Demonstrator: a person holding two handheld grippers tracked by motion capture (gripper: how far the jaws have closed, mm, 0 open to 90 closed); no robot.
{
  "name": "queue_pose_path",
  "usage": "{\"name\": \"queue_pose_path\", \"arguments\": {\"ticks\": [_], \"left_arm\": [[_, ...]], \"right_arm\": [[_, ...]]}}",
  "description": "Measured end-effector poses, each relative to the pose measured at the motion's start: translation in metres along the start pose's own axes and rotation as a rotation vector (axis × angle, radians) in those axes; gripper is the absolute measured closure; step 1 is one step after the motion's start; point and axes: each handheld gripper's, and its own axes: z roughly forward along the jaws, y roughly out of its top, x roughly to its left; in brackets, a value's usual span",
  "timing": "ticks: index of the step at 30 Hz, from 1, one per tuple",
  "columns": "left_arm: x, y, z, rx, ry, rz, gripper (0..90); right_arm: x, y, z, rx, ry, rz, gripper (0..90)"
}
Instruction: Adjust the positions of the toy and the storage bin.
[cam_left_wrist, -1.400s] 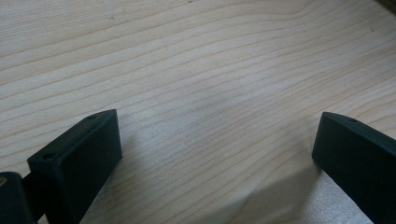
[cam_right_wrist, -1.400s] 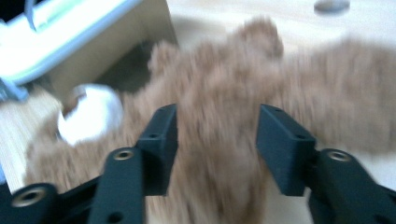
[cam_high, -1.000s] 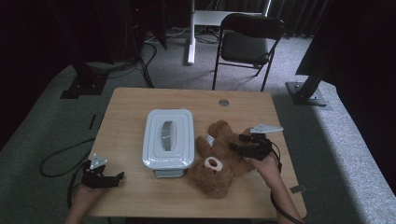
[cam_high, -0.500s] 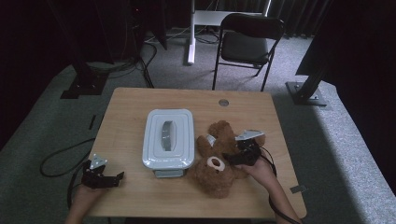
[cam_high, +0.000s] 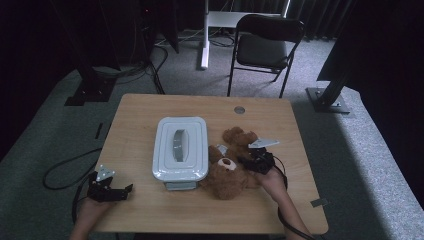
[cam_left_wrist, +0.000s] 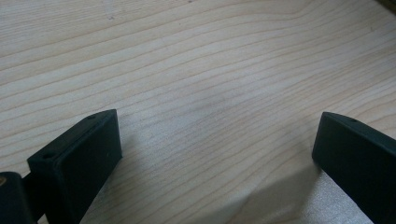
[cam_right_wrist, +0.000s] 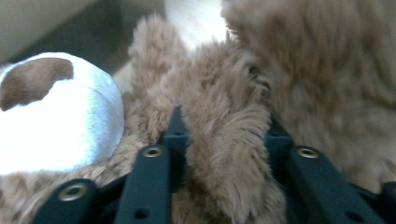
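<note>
Clamping the bear by a fur fold, the right gripper, jaws just closing, should squeeze deeper before lifting.

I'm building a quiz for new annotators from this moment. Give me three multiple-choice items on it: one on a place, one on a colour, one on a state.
1. Where does the teddy bear lie relative to the lidded box?
A. on top of the lid
B. beside it, on the side of the person's right hand
C. on the floor under the chair

2. What colour is the bear's muzzle?
A. white with a brown nose
B. all black
C. red

3. How does the right gripper stand?
A. wide open over bare wood
B. lying unheld on the table
C. closed on a fold of the bear's fur

Answers:
1 B, the high view shows the bear against the box's right flank on the table.
2 A, the right gripper view shows a white patch with a brown nose.
3 C, fur is bunched between its jaws; they have just been closing.
</note>
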Motion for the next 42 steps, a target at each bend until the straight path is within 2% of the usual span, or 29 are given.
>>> {"name": "queue_pose_path", "arguments": {"ticks": [4,5,7,8,9,10,11,15,16,18,19,20,21,22,23,24,25,26,27,28,30,32,36,37,38,39,40,41,42], "left_arm": [[0.000,0.000,0.000,0.000,0.000,0.000,2.0],[0.000,0.000,0.000,0.000,-0.001,0.001,2.1],[0.000,0.000,0.000,0.000,-0.002,0.002,2.0],[0.000,0.000,0.000,0.000,-0.002,0.002,2.0],[0.000,0.000,0.000,0.000,-0.002,0.002,2.0],[0.000,0.000,0.000,0.000,-0.002,0.002,2.0],[0.000,0.000,0.000,0.000,-0.002,0.002,2.0],[0.000,0.000,0.000,0.000,-0.002,0.002,2.1],[0.000,0.000,0.000,0.000,-0.002,0.002,2.1],[0.000,0.000,0.000,0.000,-0.002,0.002,2.1],[0.000,0.000,0.000,0.000,-0.002,0.002,2.1],[0.000,0.000,0.000,0.000,-0.002,0.002,2.1],[0.000,0.000,0.000,0.000,-0.002,0.002,2.1],[0.000,0.000,0.000,0.000,-0.002,0.002,2.0],[0.000,0.000,0.000,0.000,-0.002,0.002,2.1],[0.000,0.000,0.000,0.000,-0.002,0.002,2.0],[0.000,0.000,0.000,0.000,-0.002,0.002,2.0],[0.000,0.000,0.000,0.000,-0.003,0.003,2.0],[0.000,0.000,0.000,0.000,-0.003,0.003,2.0],[0.000,0.000,0.000,0.000,-0.003,0.003,2.1],[0.000,0.000,0.000,0.000,-0.003,0.004,2.1],[0.000,0.000,0.000,0.000,-0.003,0.003,2.0],[0.000,0.000,0.000,0.000,-0.003,0.003,2.0],[0.000,0.000,0.000,0.000,-0.003,0.003,2.0],[0.000,0.000,0.000,0.000,-0.003,0.003,2.0],[0.000,0.000,0.000,0.000,-0.003,0.003,2.1],[0.000,0.000,0.000,0.000,-0.003,0.004,2.0],[0.000,0.000,0.000,0.000,-0.003,0.003,2.0],[0.000,0.000,0.000,0.000,-0.003,0.003,2.1]], "right_arm": [[-0.008,0.010,-0.009,-0.057,-0.067,0.055,73.6],[-0.016,0.014,-0.010,-0.077,-0.096,0.105,75.7],[-0.024,0.017,-0.011,-0.101,-0.139,0.144,75.8],[-0.024,0.017,-0.011,-0.101,-0.139,0.144,75.8],[-0.027,0.019,-0.012,-0.114,-0.148,0.168,76.1],[-0.032,0.023,-0.016,-0.152,-0.184,0.209,76.4],[-0.032,0.023,-0.016,-0.152,-0.184,0.209,76.4],[-0.037,0.028,-0.019,-0.220,-0.233,0.318,76.6],[-0.036,0.026,-0.015,-0.249,-0.264,0.363,76.6],[-0.035,0.024,-0.010,-0.258,-0.278,0.381,76.5],[-0.029,0.017,0.004,-0.237,-0.292,0.388,76.2],[-0.029,0.017,0.004,-0.237,-0.292,0.388,76.2],[-0.027,0.013,0.013,-0.218,-0.257,0.391,74.9],[-0.025,0.009,0.018,-0.225,-0.215,0.390,71.2],[-0.021,0.009,0.017,-0.234,-0.216,0.374,64.0],[-0.020,0.011,0.014,-0.234,-0.211,0.362,58.7],[-0.024,0.013,0.004,-0.238,-0.178,0.376,50.6],[-0.027,0.013,-0.002,-0.246,-0.158,0.386,46.9],[-0.027,0.013,-0.002,-0.246,-0.158,0.386,46.9],[-0.029,0.013,-0.009,-0.271,-0.143,0.383,44.7],[-0.032,0.014,-0.023,-0.275,-0.144,0.354,31.0],[-0.036,0.015,-0.036,-0.270,-0.192,0.316,26.9],[-0.056,0.012,-0.055,-0.259,-0.201,0.316,27.4],[-0.071,0.008,-0.060,-0.242,-0.207,0.347,27.5],[-0.071,0.008,-0.060,-0.242,-0.207,0.347,27.5],[-0.079,0.005,-0.063,-0.247,-0.202,0.365,27.5],[-0.093,-0.001,-0.066,-0.234,-0.232,0.385,27.3],[-0.093,-0.001,-0.066,-0.234,-0.232,0.385,27.3],[-0.099,-0.004,-0.068,-0.231,-0.239,0.397,25.4]]}}
